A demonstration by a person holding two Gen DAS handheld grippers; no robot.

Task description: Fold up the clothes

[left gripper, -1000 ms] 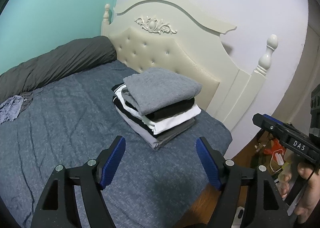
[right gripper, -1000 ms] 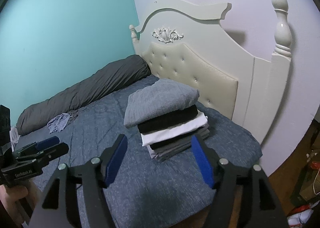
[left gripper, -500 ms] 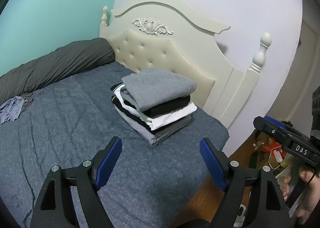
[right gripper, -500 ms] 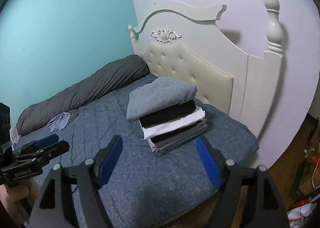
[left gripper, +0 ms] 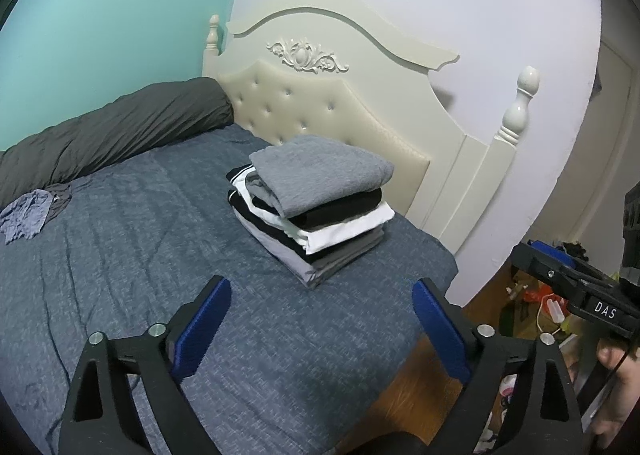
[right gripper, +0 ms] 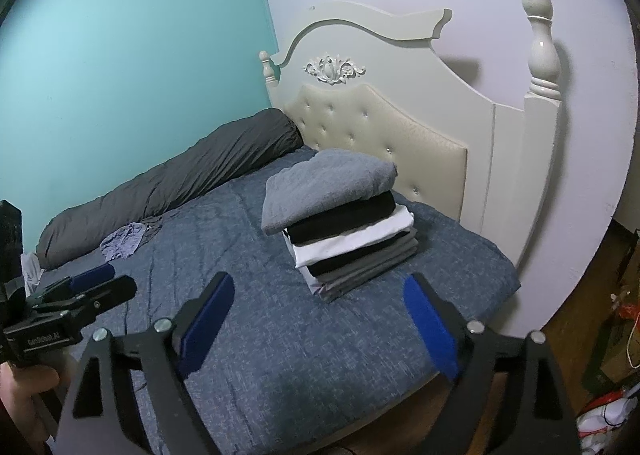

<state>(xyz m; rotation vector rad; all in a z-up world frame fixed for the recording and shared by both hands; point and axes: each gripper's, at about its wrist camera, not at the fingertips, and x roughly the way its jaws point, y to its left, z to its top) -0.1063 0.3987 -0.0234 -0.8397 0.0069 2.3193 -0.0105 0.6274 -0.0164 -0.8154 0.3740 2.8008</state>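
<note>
A stack of folded clothes [left gripper: 316, 207] [right gripper: 340, 219] sits on the blue bed cover [left gripper: 120, 255] [right gripper: 280, 335] near the headboard, a grey garment on top, then black, white and grey layers. A crumpled bluish-grey garment [left gripper: 26, 213] [right gripper: 122, 241] lies loose by the dark bolster. My left gripper [left gripper: 322, 297] hovers over the bed short of the stack, its jaws opening with nothing between them. My right gripper [right gripper: 318, 297] hangs likewise in front of the stack, jaws opening and empty. Each gripper shows at the edge of the other's view, held by a hand.
A long dark grey bolster [left gripper: 108, 131] [right gripper: 172, 183] lies along the teal wall. The cream headboard [left gripper: 340, 103] [right gripper: 400, 123] with its posts stands behind the stack. Wooden floor with clutter and cables [left gripper: 548, 303] [right gripper: 612, 395] lies to the right of the bed.
Both grippers have backed away from the stack, which looks smaller now. Both pairs of jaws have spread wider.
</note>
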